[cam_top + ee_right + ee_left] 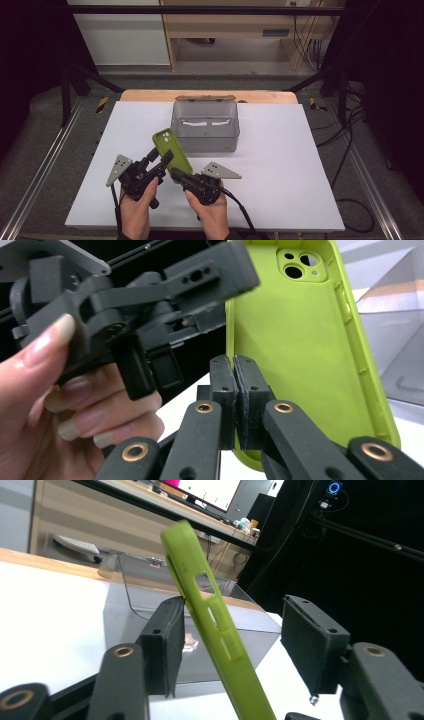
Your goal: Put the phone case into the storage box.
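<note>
Both hands sit low at centre frame; my right tongs [176, 173] pinch the lime-green soft phone case's [172, 148] lower edge, tilted up before the clear box [205, 131]. Left tongs [159, 156] gape around its side.

The lower end of the green phone case [220, 630] is cut off by the bottom edge in the left gripper view, and its lower left edge is covered by the clamped jaws in the right gripper view. The white items inside the grey box [205, 131] cannot be identified through its tinted wall. The left gripper [150, 300] is blurred in the right gripper view.
</note>
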{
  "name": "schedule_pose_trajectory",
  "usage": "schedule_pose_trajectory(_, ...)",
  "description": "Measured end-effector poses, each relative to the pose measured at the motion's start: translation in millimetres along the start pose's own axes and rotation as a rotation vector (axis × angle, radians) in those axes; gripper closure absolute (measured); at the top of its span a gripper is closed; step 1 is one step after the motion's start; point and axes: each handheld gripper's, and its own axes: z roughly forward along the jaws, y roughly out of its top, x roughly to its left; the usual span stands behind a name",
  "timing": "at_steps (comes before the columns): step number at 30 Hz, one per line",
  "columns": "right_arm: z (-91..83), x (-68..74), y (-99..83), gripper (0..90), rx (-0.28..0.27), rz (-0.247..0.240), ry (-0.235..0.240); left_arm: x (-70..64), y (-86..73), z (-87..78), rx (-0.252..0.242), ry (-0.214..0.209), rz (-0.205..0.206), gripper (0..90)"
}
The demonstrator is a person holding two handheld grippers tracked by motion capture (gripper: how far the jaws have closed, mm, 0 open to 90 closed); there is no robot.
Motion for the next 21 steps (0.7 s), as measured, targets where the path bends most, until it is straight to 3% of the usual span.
schedule_pose_trajectory(10,0.2,2.7,-4.0,88.0,-0.014,-0.022,-0.024,-0.6,-4.3,0.1,0.005,0.002,-0.046,55.8)
schedule_pose_trajectory(21,1.2,3.7,-6.6,88.0,-0.023,0.020,-0.012,1.8,-10.3,2.0,0.021,-0.019,-0.093,63.0)
